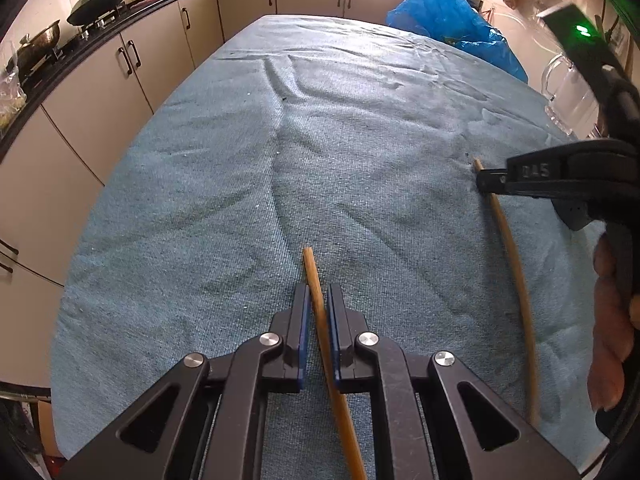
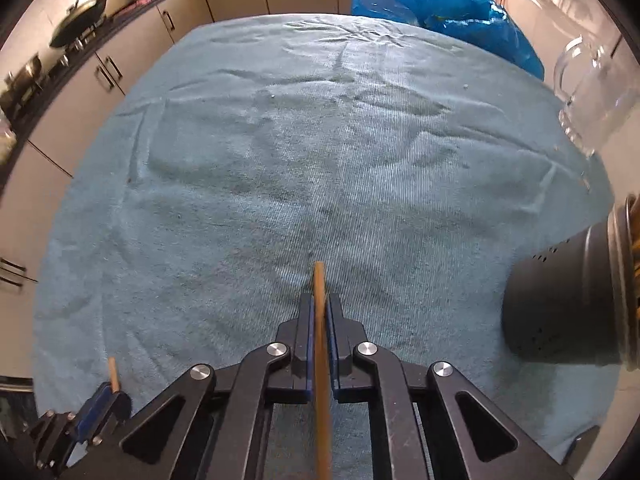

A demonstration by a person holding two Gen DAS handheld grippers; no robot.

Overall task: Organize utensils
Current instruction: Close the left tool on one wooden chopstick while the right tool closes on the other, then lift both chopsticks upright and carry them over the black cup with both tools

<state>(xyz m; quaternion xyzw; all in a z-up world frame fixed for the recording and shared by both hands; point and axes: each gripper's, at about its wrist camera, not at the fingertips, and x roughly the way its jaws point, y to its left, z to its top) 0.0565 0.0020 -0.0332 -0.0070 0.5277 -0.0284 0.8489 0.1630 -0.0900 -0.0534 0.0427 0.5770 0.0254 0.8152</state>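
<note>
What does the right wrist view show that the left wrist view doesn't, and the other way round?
Only the right wrist view shows the dark perforated utensil holder at the right edge. Only the left wrist view shows the hand holding the right gripper, and the full length of its chopstick. Both show the teal towel, the blue bag, the glass mug, the kitchen cabinets, and each gripper shut on a chopstick: the left gripper on its own chopstick.

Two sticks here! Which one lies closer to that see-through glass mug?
The chopstick in the right gripper: that chopstick lies at the right of the towel, nearer the glass mug. The left gripper's chopstick sits mid-towel.
</note>
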